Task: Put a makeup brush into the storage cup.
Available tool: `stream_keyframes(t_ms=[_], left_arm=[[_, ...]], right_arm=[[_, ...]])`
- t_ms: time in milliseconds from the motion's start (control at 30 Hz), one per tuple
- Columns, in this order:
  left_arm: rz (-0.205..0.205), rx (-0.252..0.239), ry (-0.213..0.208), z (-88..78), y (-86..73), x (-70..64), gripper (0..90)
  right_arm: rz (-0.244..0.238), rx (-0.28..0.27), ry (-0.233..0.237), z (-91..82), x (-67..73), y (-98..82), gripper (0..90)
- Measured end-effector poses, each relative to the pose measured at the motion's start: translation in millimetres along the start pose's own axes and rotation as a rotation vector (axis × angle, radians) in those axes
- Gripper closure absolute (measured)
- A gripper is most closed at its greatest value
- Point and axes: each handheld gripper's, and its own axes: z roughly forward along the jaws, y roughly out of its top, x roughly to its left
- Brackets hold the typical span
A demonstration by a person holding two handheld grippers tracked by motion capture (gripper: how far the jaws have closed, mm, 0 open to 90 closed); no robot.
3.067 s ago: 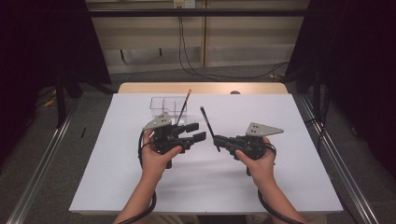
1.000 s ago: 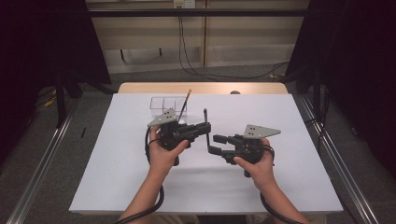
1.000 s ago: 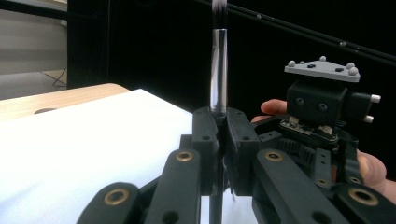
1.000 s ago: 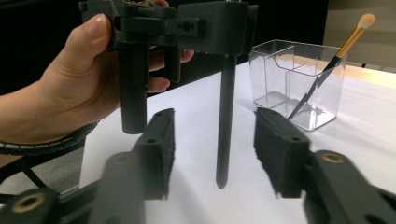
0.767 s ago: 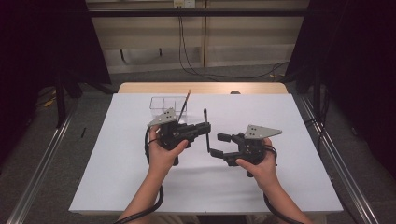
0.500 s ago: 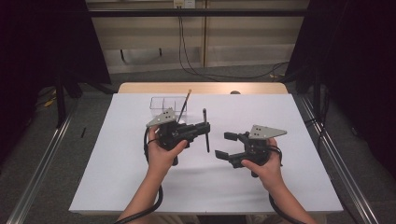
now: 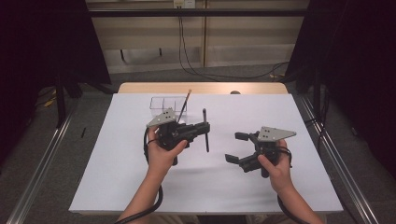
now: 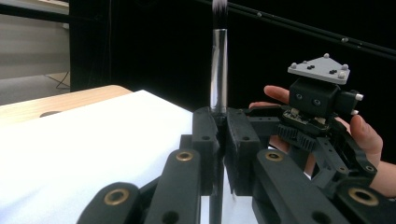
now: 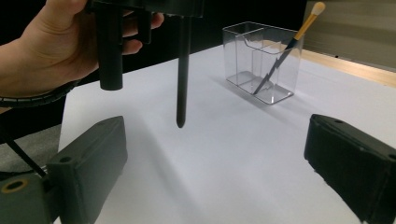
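The left gripper (image 7: 201, 130) clamped a dark brush (image 7: 205, 130) upright, while the right gripper (image 7: 237, 147), level beside it, had just spread its jaws empty.

The left gripper (image 8: 219, 140) clamps an upright dark brush (image 8: 218, 70) — the right gripper (image 8: 322, 121) sits just beyond, above the white bench (image 8: 93, 135).

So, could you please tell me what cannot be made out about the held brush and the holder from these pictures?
- Brush bristles: left gripper view, cut off by the top edge and blurred.
- Brush's lower shaft: left gripper view, hidden behind the left tool jaws.
- Holder: high view, partly hidden by the left tool's grey plate; its dividers are too small to count.
- Brush's top: right gripper view, cut off by the top edge.
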Motion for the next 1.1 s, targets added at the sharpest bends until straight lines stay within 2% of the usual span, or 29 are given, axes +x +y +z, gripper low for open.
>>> stream_keyframes(t_ms=[400,1100], left_arm=[[0.007,-0.002,-0.001,-1.2,0.3,-0.9,83.7],[0.019,0.009,0.002,-1.5,1.5,-1.9,83.9]], right_arm=[[-0.011,0.035,-0.046,-20.8,-6.9,-8.4,6.2],[0.008,0.029,-0.102,-61.7,-17.8,-19.9,7.0]])
